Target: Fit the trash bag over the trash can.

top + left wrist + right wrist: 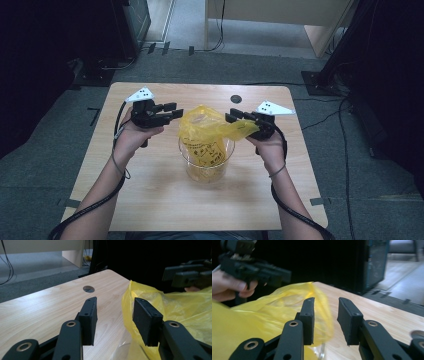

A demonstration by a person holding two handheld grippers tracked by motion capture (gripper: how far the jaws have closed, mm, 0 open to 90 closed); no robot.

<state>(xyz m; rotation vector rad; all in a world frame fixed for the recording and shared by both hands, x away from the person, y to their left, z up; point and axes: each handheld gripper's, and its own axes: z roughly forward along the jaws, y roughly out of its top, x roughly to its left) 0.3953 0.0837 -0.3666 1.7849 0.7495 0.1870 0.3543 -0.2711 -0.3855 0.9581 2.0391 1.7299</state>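
Yellow bag (207,131) sits in a clear cup (206,161) at table centre, liner-style, its mouth billowing over the rim. Thin plastic film: light, limp, slick, easy to tear, and it won't hold a shape. Best hold is the loose rim, pinched flat between the pads. The cup looks light too, so a hard tug on the film could tip it.

My left tongs (170,113) hang off the bag's 9 o'clock edge, jaws about half open, nothing in them. In the left gripper view (115,320) the bag's edge (150,305) lies behind the far pad, with bare table in the gap.

My right tongs (239,119) are at 3 o'clock, jaws part open. From above a flap of film drapes at their tips. In the right gripper view (325,321) the film (274,315) lies behind and beside one pad, but the gap is clear, so I read it as no grip.

Table (150,190): pale wood laminate, smooth, with a cable hole (236,98) at 12 o'clock. The cup may slide on it.

Room: dim, grey carpet (350,165), cables on the floor, pale furniture (270,20) at 12 o'clock, dark equipment at both sides.
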